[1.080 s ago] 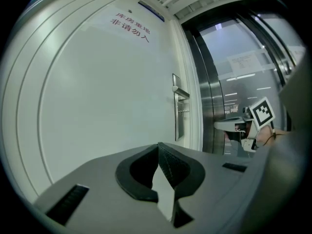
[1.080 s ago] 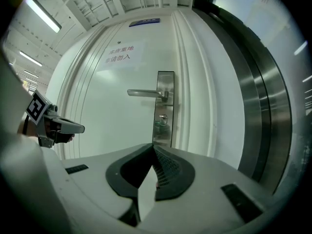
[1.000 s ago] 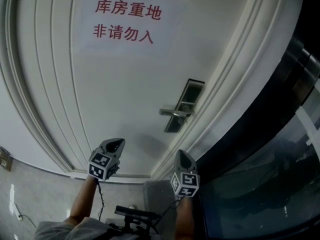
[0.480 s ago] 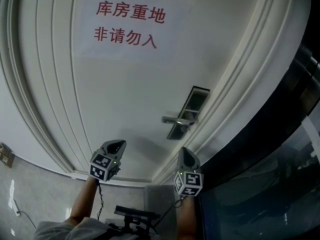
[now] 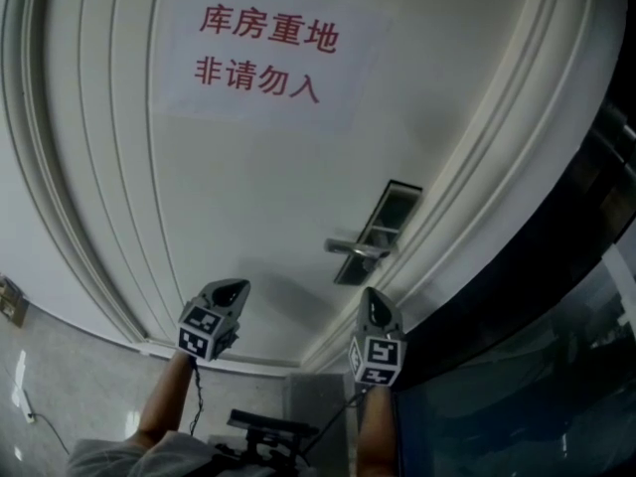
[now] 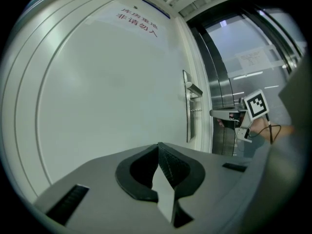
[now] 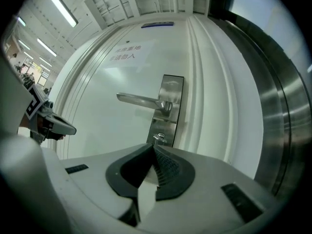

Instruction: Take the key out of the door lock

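I'm on the approach, my grey right gripper closed on nothing and aimed at the small silver key seated below the metal lever in the tall steel lock plate, left gripper likewise closed and idle; next, I reckon, spread the right jaws and advance.

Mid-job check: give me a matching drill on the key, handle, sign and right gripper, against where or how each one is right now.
Things:
1. key
2. handle
3. sign
4. right gripper

States:
A. shut, empty, short of the plate
B. red print, high on the door
C. in the plate, below the handle
D. level metal bar, above the key

Pairs: 1-C; 2-D; 3-B; 4-A
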`<state>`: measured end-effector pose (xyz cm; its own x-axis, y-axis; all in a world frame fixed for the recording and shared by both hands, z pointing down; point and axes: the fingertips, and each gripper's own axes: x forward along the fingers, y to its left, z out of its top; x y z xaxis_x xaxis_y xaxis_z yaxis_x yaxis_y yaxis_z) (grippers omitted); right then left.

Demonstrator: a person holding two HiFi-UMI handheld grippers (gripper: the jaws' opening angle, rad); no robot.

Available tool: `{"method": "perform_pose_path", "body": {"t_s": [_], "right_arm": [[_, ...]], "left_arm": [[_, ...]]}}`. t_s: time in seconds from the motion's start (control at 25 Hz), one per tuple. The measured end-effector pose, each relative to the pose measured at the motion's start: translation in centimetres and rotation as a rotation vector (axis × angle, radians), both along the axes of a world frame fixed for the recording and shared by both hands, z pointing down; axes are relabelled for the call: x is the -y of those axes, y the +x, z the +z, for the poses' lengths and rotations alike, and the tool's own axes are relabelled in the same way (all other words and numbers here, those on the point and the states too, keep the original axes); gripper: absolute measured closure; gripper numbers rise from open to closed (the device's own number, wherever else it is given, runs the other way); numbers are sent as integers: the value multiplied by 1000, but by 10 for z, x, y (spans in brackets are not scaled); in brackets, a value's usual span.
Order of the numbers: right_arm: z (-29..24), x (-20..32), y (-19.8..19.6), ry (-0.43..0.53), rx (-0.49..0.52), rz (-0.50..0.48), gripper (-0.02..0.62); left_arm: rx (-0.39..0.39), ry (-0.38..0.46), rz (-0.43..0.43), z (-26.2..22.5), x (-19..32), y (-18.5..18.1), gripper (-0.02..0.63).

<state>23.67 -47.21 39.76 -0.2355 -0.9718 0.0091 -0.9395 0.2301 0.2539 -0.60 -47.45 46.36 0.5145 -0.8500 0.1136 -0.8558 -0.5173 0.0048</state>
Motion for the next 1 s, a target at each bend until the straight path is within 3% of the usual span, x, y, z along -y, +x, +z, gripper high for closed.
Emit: {"method": "perform_pose_path", "body": {"t_s": [0.4,0.48,1.0], "right_arm": [[-5,12,-9,36,-292,39,578],[-4,15,-9,38,-345,43,545],[-8,40,-9,73,-663,94,486]], "left_arm": [[-11,-1,-3,1,4,0,601],[-18,-1,4,1,4,1,601],[-18,-38,-25,10,10,-4,601]]}}
